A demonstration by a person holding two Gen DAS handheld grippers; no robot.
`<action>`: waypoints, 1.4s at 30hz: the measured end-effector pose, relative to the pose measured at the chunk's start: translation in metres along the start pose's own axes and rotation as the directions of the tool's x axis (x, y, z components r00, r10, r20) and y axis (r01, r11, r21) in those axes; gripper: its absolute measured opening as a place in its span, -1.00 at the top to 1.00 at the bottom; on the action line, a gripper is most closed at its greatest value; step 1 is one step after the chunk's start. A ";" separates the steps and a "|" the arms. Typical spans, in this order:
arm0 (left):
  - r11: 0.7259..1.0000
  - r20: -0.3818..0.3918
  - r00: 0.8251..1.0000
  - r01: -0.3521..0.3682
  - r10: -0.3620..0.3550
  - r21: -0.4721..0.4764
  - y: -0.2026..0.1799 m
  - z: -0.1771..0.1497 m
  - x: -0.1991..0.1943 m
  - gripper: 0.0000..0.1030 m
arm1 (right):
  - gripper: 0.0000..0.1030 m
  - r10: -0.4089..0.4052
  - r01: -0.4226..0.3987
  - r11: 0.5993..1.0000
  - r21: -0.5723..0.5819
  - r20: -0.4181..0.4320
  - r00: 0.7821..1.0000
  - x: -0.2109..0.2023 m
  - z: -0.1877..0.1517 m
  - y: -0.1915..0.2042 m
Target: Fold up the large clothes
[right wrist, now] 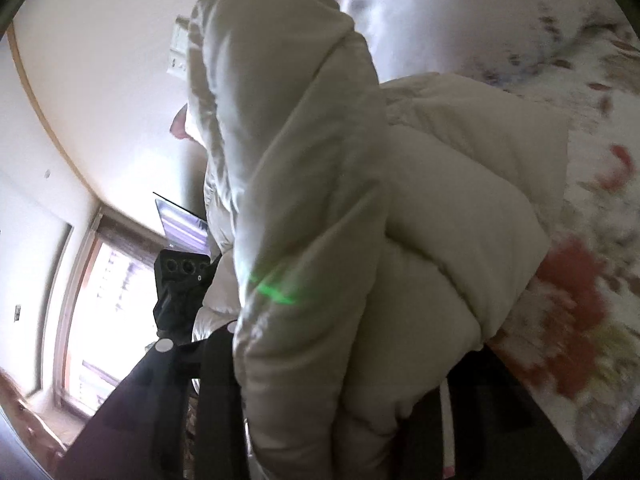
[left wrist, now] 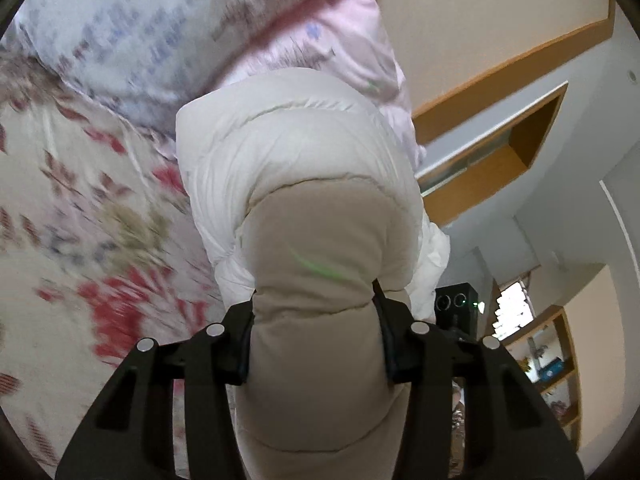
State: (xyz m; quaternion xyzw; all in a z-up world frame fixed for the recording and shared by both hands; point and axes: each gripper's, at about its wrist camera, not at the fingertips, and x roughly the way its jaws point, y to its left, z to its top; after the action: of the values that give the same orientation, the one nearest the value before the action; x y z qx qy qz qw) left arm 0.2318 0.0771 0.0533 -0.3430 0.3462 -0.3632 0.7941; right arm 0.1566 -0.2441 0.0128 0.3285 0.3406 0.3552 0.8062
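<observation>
With the left gripper [left wrist: 316, 344] clenched on the coat [left wrist: 304, 168] and the right gripper [right wrist: 340, 420] seemingly gripping it too, lower both evenly onto the bed [left wrist: 80, 208].

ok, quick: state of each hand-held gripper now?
Left hand-held gripper: closed on the cream puffy quilted jacket.
Right hand-held gripper: buried in the same jacket; cannot tell.

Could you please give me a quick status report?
Left gripper clamped on puffer jacket. Right gripper buried in jacket; closure unclear. Jacket bunched above floral bedsheet.
</observation>
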 end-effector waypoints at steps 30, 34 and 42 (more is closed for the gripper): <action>0.841 0.214 0.870 -0.487 0.444 0.235 -0.006 -0.006 -0.060 -0.17 | -0.63 -0.479 0.499 0.866 -0.006 0.270 0.835 0.000 0.007 0.035; 0.785 0.211 0.884 -0.467 0.417 0.407 -0.050 -0.039 -0.047 -0.17 | -0.46 -0.458 0.481 0.876 -0.029 0.264 0.849 0.004 0.012 0.039; 0.686 0.161 0.854 -0.497 0.494 0.532 -0.060 -0.068 -0.012 -0.17 | 0.71 -0.558 0.581 0.812 -0.049 0.228 0.798 0.049 0.016 0.023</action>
State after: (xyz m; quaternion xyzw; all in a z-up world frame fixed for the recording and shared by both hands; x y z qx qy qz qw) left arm 0.1511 0.0371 0.0687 0.0083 0.3034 -0.2189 0.9274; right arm 0.1863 -0.1979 0.0237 0.1979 0.3181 0.0799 0.9237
